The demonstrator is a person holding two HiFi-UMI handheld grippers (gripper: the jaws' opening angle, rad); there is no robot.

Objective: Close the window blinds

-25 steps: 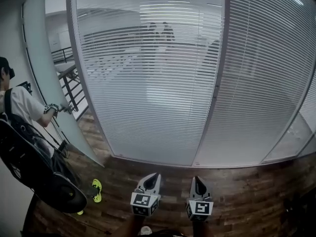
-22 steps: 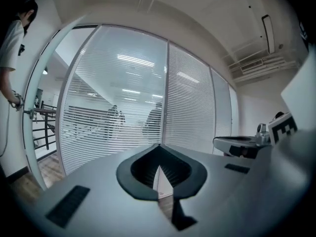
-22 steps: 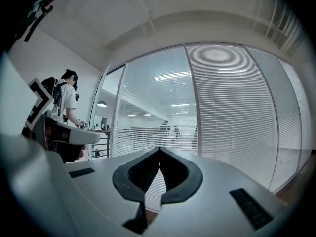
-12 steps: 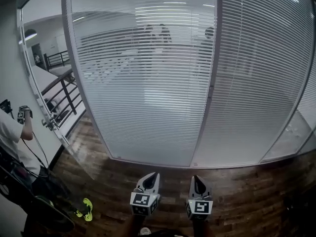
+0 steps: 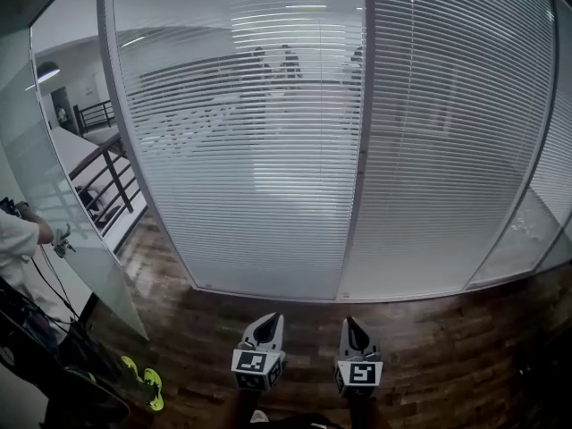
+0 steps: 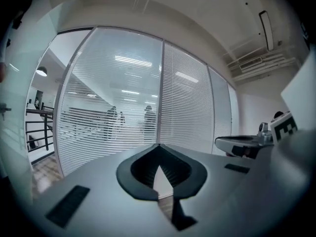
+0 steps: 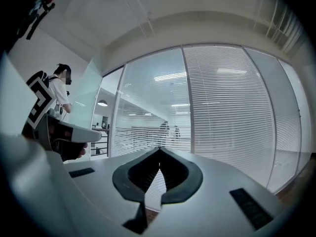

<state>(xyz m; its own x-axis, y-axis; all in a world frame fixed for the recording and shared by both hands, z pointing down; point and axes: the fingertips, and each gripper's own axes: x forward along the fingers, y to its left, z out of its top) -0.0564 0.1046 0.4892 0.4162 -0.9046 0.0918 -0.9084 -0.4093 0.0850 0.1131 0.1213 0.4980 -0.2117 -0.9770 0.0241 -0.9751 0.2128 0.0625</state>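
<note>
Head view: the blinds point(image 5: 268, 150) hang behind a curved glass wall straight ahead, well apart from both claws. The slats on the left pane are tilted enough to show dim figures behind them; those on the panes to the right look denser. The left claw point(image 5: 271, 319) and right claw point(image 5: 351, 323) sit side by side, low over the wooden floor point(image 5: 429, 347), pointing at the wall. A person point(image 5: 16, 239) stands at the left edge beside a glass door point(image 5: 54, 195).

Left gripper view: the left claw's tips meet, with nothing between them, and the blinds fill the background.

Right gripper view: the right claw is likewise pinched together and empty, facing the blinds.
</note>
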